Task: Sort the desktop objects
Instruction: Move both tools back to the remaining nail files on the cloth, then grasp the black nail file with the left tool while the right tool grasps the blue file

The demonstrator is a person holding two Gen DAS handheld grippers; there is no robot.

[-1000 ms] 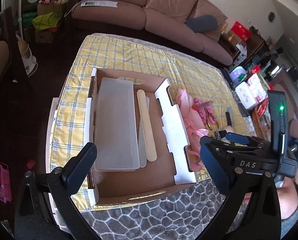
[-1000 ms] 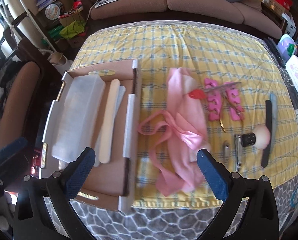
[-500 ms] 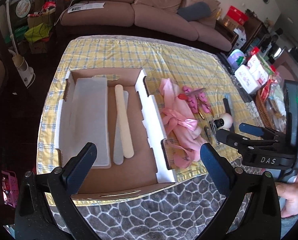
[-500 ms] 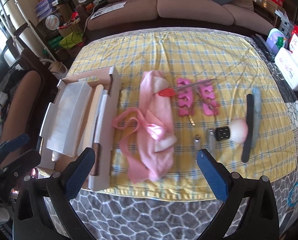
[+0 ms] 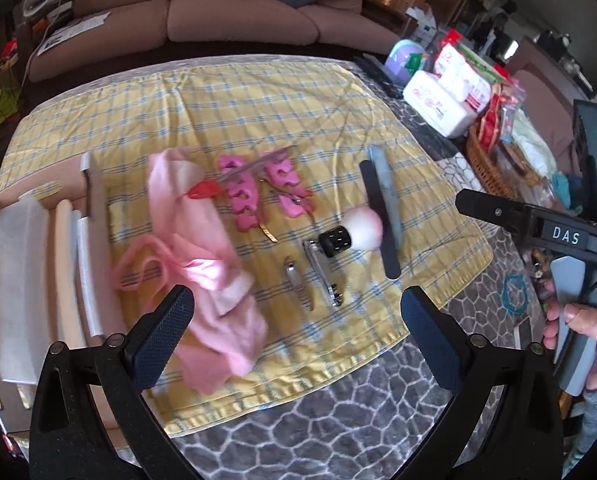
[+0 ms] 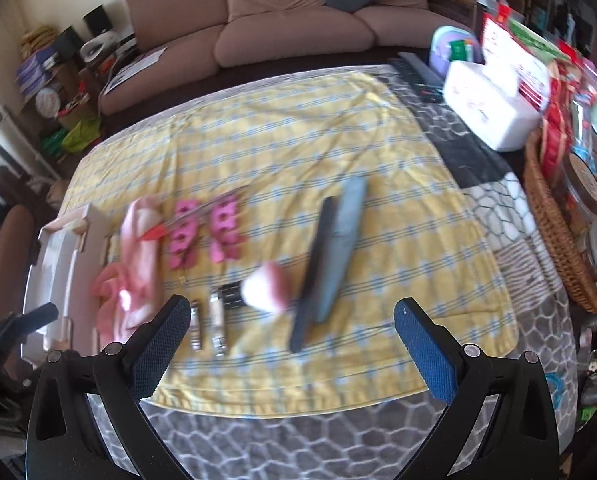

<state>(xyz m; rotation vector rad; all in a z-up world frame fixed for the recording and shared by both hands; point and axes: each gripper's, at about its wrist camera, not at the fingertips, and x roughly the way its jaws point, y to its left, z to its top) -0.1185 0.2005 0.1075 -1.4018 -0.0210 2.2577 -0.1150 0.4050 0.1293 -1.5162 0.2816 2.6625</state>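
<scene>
On the yellow checked cloth (image 6: pixel 378 152), nail files (image 6: pixel 330 252) lie ahead of empty, spread right tongs (image 6: pixel 292 340); left tongs (image 5: pixel 296 330) likewise apart; next: descend, straddle, pinch.

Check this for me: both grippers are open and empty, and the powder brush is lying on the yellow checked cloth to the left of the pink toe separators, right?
Not quite. The powder brush lies to the right of the pink toe separators, not the left, against the black nail file; the left wrist view shows it. The rest holds: the left gripper and right gripper are open and empty, and the brush is on the yellow checked cloth.
</scene>
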